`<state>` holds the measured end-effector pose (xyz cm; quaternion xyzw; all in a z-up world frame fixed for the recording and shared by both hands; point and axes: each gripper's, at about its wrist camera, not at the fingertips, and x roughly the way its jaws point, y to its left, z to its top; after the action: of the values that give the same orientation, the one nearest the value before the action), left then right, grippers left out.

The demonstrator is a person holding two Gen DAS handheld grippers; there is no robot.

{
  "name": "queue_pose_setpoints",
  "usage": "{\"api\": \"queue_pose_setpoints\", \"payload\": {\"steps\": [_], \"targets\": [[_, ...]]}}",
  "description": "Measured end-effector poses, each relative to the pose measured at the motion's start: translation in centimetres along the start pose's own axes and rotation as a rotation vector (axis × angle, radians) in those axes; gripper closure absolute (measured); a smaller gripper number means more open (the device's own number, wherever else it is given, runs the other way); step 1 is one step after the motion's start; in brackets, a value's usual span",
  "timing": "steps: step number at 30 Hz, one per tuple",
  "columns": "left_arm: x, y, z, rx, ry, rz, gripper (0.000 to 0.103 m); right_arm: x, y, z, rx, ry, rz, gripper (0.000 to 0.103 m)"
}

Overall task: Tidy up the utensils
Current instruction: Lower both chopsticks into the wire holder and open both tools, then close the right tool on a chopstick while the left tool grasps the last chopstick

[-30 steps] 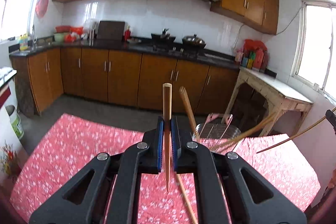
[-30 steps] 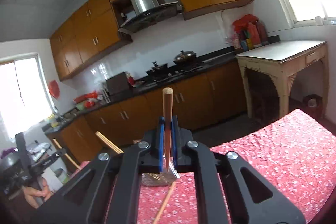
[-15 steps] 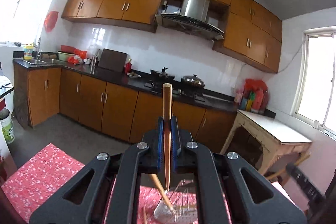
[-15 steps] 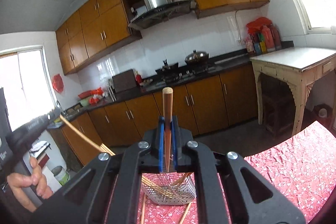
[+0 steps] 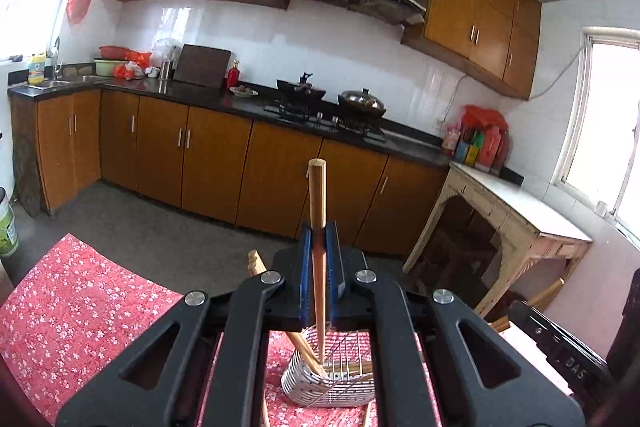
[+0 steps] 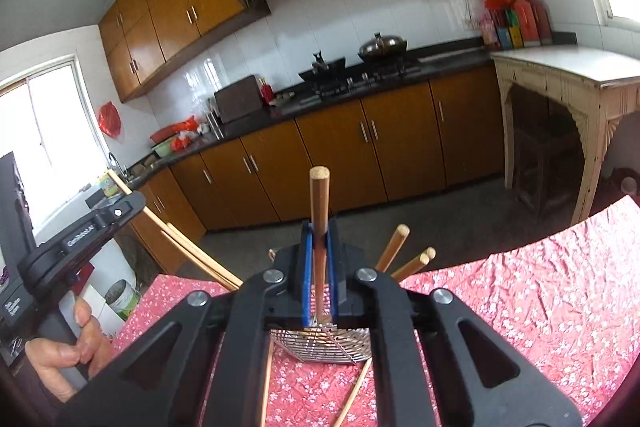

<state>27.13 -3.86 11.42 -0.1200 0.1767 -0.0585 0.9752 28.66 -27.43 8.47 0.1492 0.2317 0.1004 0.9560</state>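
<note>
— Wooden chopstick (image 5: pixel 318 227) is seen clamped upright between the blue pads (image 5: pixel 305 279) of the left gripper (image 5: pixel 319 279); the fingers are closed down to the stick's width, nothing else is held. Is the lower tip located?

— Tip is seen just above, or just inside, the wire basket (image 5: pixel 328 383) (contact cannot be told). The basket is placed on the red floral tablecloth (image 5: pixel 72 307). One chopstick (image 5: pixel 280 307) is already leaned in it, and others are laid flat inside.

— Right side?

— Right gripper (image 6: pixel 319 279) is likewise closed on a single wooden stick (image 6: pixel 319 227), held vertical between blue pads (image 6: pixel 307 279). The same basket (image 6: pixel 320 345) is seen directly below it, with three stick ends (image 6: pixel 394 245) fanned out to the right. Two loose chopsticks (image 6: pixel 354 395) are left lying on the cloth (image 6: pixel 520 307) in front of the basket.

— Other observations?

— Left gripper's body (image 6: pixel 76 243) is caught at the left edge of the right view, gripped by a bare hand (image 6: pixel 68 351). Kitchen counter (image 5: pixel 240 103) is noted behind.
</note>
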Motion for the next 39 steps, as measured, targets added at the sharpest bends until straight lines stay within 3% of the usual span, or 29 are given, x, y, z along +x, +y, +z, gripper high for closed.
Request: {"api": "queue_pose_setpoints", "payload": {"steps": [3,8,19,23,27,32,39], "targets": [[0.4,0.1,-0.5,0.008,0.039,0.003,0.096,1.1,0.2,-0.6,-0.018,0.024,-0.043,0.091],[-0.2,0.8,-0.2,0.005,0.053,0.019,0.096,-0.2,-0.6,-0.9,-0.002,-0.011,-0.081,0.08],[-5.1,3.8,-0.4,-0.02,0.025,0.045,0.094,-6.3,-1.9,-3.7,-0.001,-0.071,-0.138,0.077],[-6.3,5.3,-2.0,-0.031,0.037,0.074,0.078,-6.3,-2.5,-7.0,0.013,-0.008,-0.151,0.077],[-6.4,7.0,-4.3,-0.027,0.082,0.11,0.078,-4.5,-3.2,-11.2,0.035,0.097,-0.151,0.077],[-5.0,9.0,-8.9,0.015,0.195,0.153,0.077,-0.7,-3.0,-17.4,0.066,0.245,-0.144,0.077],[-3.4,11.0,-14.3,0.03,0.327,0.156,0.077,3.5,-0.5,-21.7,0.016,0.383,-0.134,0.077]]}}
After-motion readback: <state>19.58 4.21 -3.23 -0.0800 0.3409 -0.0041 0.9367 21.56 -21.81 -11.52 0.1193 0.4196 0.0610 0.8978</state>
